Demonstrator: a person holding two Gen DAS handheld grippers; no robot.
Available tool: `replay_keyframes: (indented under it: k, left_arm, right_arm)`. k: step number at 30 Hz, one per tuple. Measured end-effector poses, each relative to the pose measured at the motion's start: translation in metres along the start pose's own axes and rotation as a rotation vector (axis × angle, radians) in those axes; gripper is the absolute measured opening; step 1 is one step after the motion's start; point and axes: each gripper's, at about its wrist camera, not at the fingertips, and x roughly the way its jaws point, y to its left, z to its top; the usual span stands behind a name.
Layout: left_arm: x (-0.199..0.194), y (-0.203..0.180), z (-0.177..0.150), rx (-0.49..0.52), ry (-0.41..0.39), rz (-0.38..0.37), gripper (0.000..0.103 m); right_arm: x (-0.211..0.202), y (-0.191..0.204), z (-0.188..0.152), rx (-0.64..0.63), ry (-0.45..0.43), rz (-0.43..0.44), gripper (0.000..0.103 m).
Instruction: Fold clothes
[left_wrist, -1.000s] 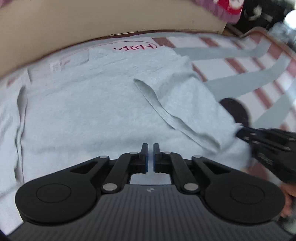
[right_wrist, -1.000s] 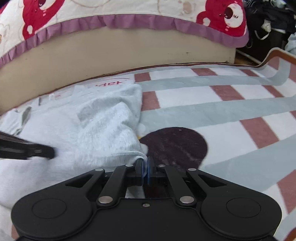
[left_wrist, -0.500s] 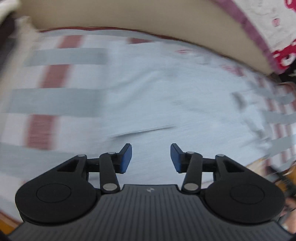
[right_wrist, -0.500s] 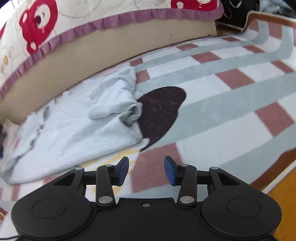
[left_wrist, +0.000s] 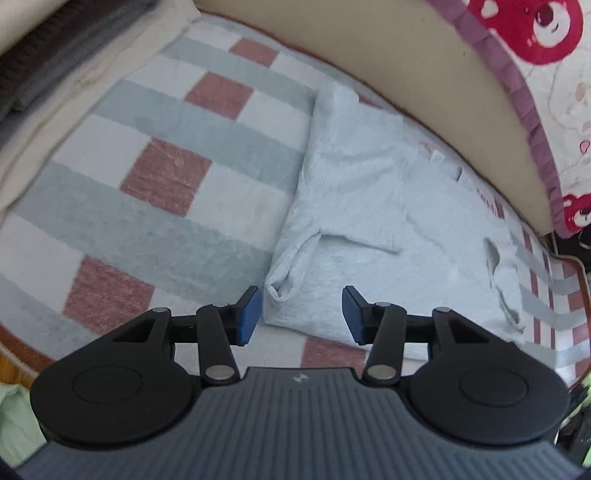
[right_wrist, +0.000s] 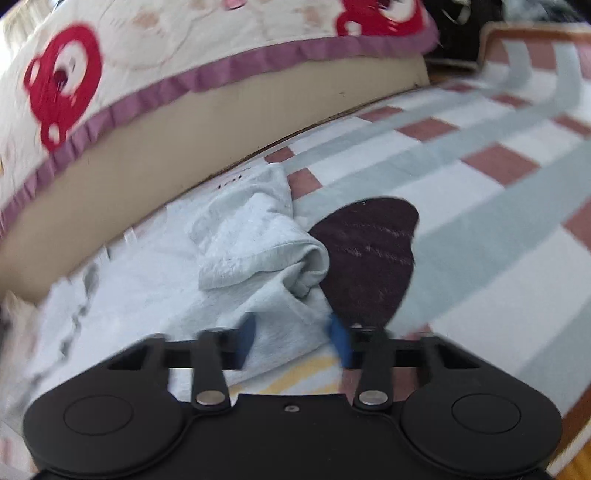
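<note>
Since a second earlier, my left hand-held gripper (left_wrist: 301, 314) had swung across the pale grey garment (left_wrist: 369, 229) to its folded lower corner, jaws apart and holding nothing. That garment lay on the checked rug (left_wrist: 166, 177), beside the bed's purple-frilled cover (right_wrist: 221, 70). My right hand-held gripper (right_wrist: 291, 341) was closing over the garment's near edge.

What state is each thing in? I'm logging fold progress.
Light grey T-shirt: lying on the rug, sleeves folded inward, hem not yet folded.
Left hand-held gripper: open over the shirt's bottom corner, gripping nothing.
Right hand-held gripper: jaws closing, shirt's edge between them.
Checked rug: spread flat.
</note>
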Motion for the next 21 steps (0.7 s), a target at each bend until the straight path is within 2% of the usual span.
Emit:
replay_keyframes:
  k: [1,2,5,7,11,15,17,19,21]
  left_arm:
    - [0.006,0.002,-0.002,0.010,0.004,0.003,0.047]
    - [0.014,0.001,-0.004,0.032,0.006,0.021,0.047]
    - [0.027,-0.002,-0.012,0.135,0.008,0.128,0.047]
    - [0.031,-0.005,-0.014,0.179,0.023,0.160,0.047]
    - [0.038,-0.008,-0.013,0.183,0.060,0.104,0.048]
    - [0.051,-0.014,-0.017,0.250,0.066,0.174,0.049]
    - [0.057,-0.013,-0.018,0.261,0.064,0.185,0.051]
    - [0.057,-0.014,-0.016,0.271,0.040,0.168,0.055]
    - [0.061,-0.017,-0.014,0.280,0.018,0.154,0.055]
  right_arm:
    - [0.001,0.001,0.002,-0.005,0.020,0.005,0.010]
    - [-0.006,0.003,0.004,-0.006,0.003,0.004,0.009]
    - [-0.037,0.014,0.012,-0.028,-0.035,0.016,0.009]
    - [-0.044,0.017,0.011,-0.054,0.005,0.005,0.008]
    - [-0.026,0.023,0.006,-0.136,0.093,-0.079,0.008]
    - [-0.024,0.023,0.003,-0.142,0.100,-0.105,0.009]
    - [-0.026,0.020,0.004,-0.112,0.096,-0.096,0.011]
    - [-0.025,0.015,0.004,-0.061,0.105,-0.101,0.019]
    - [-0.024,0.009,0.002,0.016,0.132,-0.103,0.023]
